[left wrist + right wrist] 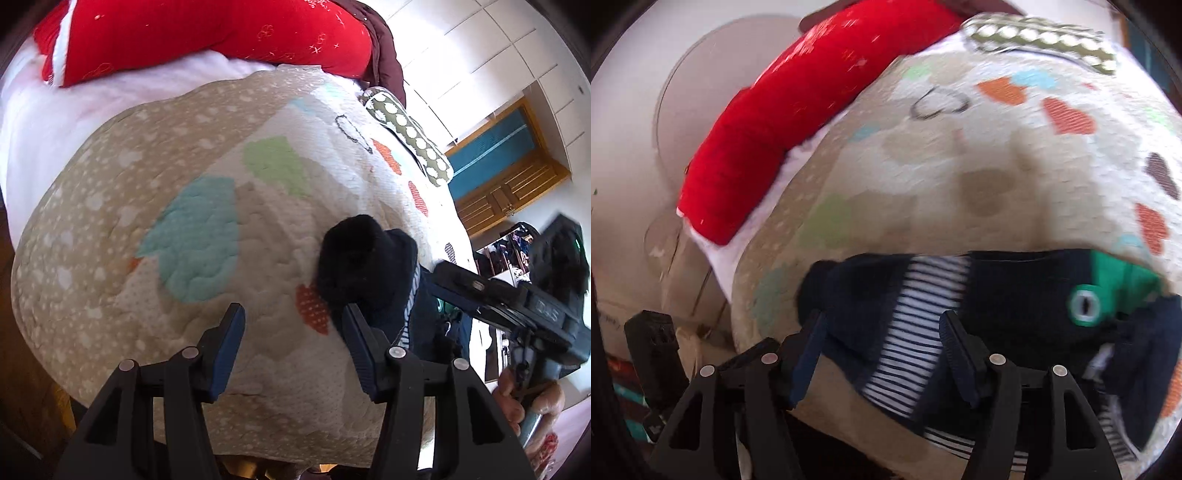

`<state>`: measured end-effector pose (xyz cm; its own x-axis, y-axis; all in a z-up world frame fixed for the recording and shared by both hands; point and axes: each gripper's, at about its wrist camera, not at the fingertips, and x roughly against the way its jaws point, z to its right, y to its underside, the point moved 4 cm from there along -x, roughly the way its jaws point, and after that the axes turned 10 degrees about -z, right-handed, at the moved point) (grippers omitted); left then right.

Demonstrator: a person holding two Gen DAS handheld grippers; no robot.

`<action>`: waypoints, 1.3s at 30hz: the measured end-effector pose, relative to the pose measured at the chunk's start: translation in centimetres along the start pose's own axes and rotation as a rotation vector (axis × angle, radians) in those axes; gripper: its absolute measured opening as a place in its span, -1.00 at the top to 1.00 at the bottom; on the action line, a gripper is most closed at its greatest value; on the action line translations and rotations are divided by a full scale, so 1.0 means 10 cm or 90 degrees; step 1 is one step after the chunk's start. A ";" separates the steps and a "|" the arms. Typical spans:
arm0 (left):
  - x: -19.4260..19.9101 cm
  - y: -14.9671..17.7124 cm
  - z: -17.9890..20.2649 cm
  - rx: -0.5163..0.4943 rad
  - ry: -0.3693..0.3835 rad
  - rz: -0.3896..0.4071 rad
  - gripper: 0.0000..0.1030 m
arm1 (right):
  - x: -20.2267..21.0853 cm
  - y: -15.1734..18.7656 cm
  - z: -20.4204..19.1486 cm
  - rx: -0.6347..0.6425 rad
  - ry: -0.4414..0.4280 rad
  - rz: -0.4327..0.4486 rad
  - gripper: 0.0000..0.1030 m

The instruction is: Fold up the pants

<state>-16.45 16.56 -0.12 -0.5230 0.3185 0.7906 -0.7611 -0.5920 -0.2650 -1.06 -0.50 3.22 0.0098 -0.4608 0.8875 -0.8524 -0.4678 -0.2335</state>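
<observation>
One pair of pants (1004, 314) lies bunched on the bed, near the quilt's near right edge. They are dark navy, with a band of white and navy stripes and a green patch bearing a round eye. In the left wrist view the same pants (365, 266) show as a dark heap just beyond the right finger of the left gripper.

Two grippers are in play. The left gripper (293, 332) stands released, its jaws apart over bare quilt, with nothing between them; its right finger sits just beside the pants, and whether it touches them I cannot tell. The right gripper (882, 339) is also released: its jaws are apart with the striped band lying between them, the pads not pressing on the cloth. From the left wrist view the right gripper (491, 295) comes in from the right, with one hand (524, 402) on its handle.

One quilt (166, 192) covers the bed, beige with pale spots along its border and white inside, strewn with hearts in teal, green, orange and brown. One red blanket (207, 33) lies along the far side over a white sheet (48, 122). One green pillow (410, 136) with white dots rests at the far right.

Beyond the bed stand white wardrobe doors (491, 55) and a wooden cabinet (509, 188). The right wrist view is blurred.
</observation>
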 end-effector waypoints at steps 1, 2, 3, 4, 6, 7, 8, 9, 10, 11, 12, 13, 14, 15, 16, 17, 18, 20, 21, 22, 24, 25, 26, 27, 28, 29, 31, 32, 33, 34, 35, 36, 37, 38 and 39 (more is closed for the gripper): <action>-0.01 0.01 0.00 0.000 0.000 0.000 -0.05 | -0.10 -0.04 -0.07 0.010 0.008 -0.012 -0.33; -0.01 0.01 -0.01 0.001 0.000 0.000 -0.05 | -0.19 -0.07 -0.11 0.018 0.023 -0.018 -0.33; -0.02 0.02 -0.01 0.003 0.000 -0.002 -0.05 | -0.26 -0.10 -0.14 0.023 0.032 -0.023 -0.33; -0.02 0.03 -0.03 0.004 0.001 -0.003 -0.05 | -0.31 -0.12 -0.16 0.022 0.037 -0.028 -0.33; -0.02 0.06 -0.06 0.008 0.003 -0.005 -0.05 | -0.41 -0.15 -0.19 0.016 0.045 -0.035 -0.40; -0.03 0.06 -0.08 0.011 0.005 -0.006 -0.05 | -0.44 -0.17 -0.22 0.016 0.051 -0.036 -0.44; -0.03 0.07 -0.09 0.014 0.007 -0.006 -0.05 | -0.47 -0.19 -0.25 0.018 0.057 -0.036 -0.44; -0.03 0.08 -0.11 0.018 0.010 -0.007 -0.05 | -0.49 -0.21 -0.28 0.023 0.070 -0.037 -0.45; -0.03 0.08 -0.11 0.020 0.013 -0.008 -0.05 | -0.51 -0.23 -0.31 0.027 0.083 -0.038 -0.45; -0.02 0.08 -0.13 0.023 0.015 -0.009 -0.05 | -0.52 -0.24 -0.33 0.032 0.098 -0.039 -0.44; -0.02 0.08 -0.14 0.024 0.016 -0.009 -0.05 | -0.52 -0.24 -0.38 0.045 0.123 -0.042 -0.44; 0.00 0.08 -0.16 0.027 0.016 -0.007 -0.05 | -0.50 -0.23 -0.42 0.058 0.140 -0.040 -0.44; 0.01 0.08 -0.18 0.029 0.015 -0.005 -0.05 | -0.47 -0.21 -0.47 0.074 0.158 -0.036 -0.44; 0.02 0.08 -0.20 0.031 0.016 -0.003 -0.05 | -0.43 -0.19 -0.52 0.092 0.184 -0.028 -0.44; 0.02 0.08 -0.22 0.032 0.018 -0.002 -0.05 | -0.39 -0.15 -0.59 0.114 0.217 -0.016 -0.44; 0.02 0.08 -0.23 0.032 0.022 -0.001 -0.05 | -0.38 -0.14 -0.63 0.130 0.233 -0.009 -0.44; 0.01 0.08 -0.23 0.030 0.027 0.001 -0.05 | -0.37 -0.12 -0.71 0.153 0.244 -0.004 -0.44; -0.01 0.09 -0.22 0.024 0.027 0.003 -0.08 | -0.43 -0.11 -0.79 0.177 0.238 -0.018 -0.44; -0.01 0.09 -0.21 0.022 0.028 0.002 -0.08 | -0.52 -0.14 -0.83 0.181 0.230 -0.037 -0.44; -0.01 0.10 -0.20 0.021 0.029 0.001 -0.08 | -0.60 -0.16 -0.84 0.179 0.227 -0.052 -0.44; -0.01 0.11 -0.20 0.024 0.032 -0.002 -0.08 | -0.84 -0.23 -0.80 0.176 0.243 -0.102 -0.44; 0.00 0.11 -0.22 0.028 0.034 -0.003 -0.08 | -0.98 -0.26 -0.75 0.173 0.253 -0.130 -0.44; 0.03 0.12 -0.23 0.031 0.034 -0.002 -0.08 | -1.09 -0.29 -0.68 0.164 0.259 -0.149 -0.42; 0.06 0.14 -0.24 0.032 0.030 0.002 -0.08 | -1.16 -0.33 -0.62 0.156 0.260 -0.151 -0.29; 0.09 0.15 -0.25 0.030 0.022 0.009 -0.08 | -1.15 -0.37 -0.58 0.156 0.256 -0.137 -0.05; 0.12 0.16 -0.26 0.027 0.014 0.015 -0.08 | -1.11 -0.39 -0.55 0.158 0.247 -0.125 0.15; 0.13 0.17 -0.25 0.019 0.003 0.017 -0.10 | -0.97 -0.40 -0.49 0.147 0.210 -0.102 0.41; 0.11 0.19 -0.23 0.012 0.003 0.012 -0.12 | -0.91 -0.38 -0.46 0.146 0.196 -0.095 0.44; 0.07 0.20 -0.18 0.002 0.003 0.004 -0.13 | -0.83 -0.36 -0.44 0.148 0.181 -0.083 0.47; 0.02 0.21 -0.14 -0.008 0.003 -0.003 -0.13 | -0.77 -0.35 -0.43 0.149 0.171 -0.074 0.49; -0.03 0.23 -0.07 -0.023 0.002 -0.010 -0.13 | -0.70 -0.32 -0.40 0.147 0.162 -0.064 0.49; -0.10 0.25 0.02 -0.041 -0.003 -0.016 -0.13 | -0.64 -0.30 -0.39 0.143 0.153 -0.058 0.50; -0.15 0.28 0.08 -0.054 -0.009 -0.019 -0.14 | -0.60 -0.28 -0.38 0.141 0.145 -0.051 0.51; -0.19 0.29 0.15 -0.066 -0.017 -0.019 -0.14 | -0.54 -0.26 -0.38 0.139 0.137 -0.045 0.51; -0.21 0.30 0.24 -0.086 -0.019 -0.016 -0.14 | -0.51 -0.24 -0.42 0.136 0.133 -0.041 0.53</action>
<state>-16.66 12.35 -1.28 -0.4926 0.3087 0.8137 -0.8198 -0.4785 -0.3147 -1.29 6.13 0.96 -0.0665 -0.2709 0.9603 -0.7239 -0.6493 -0.2333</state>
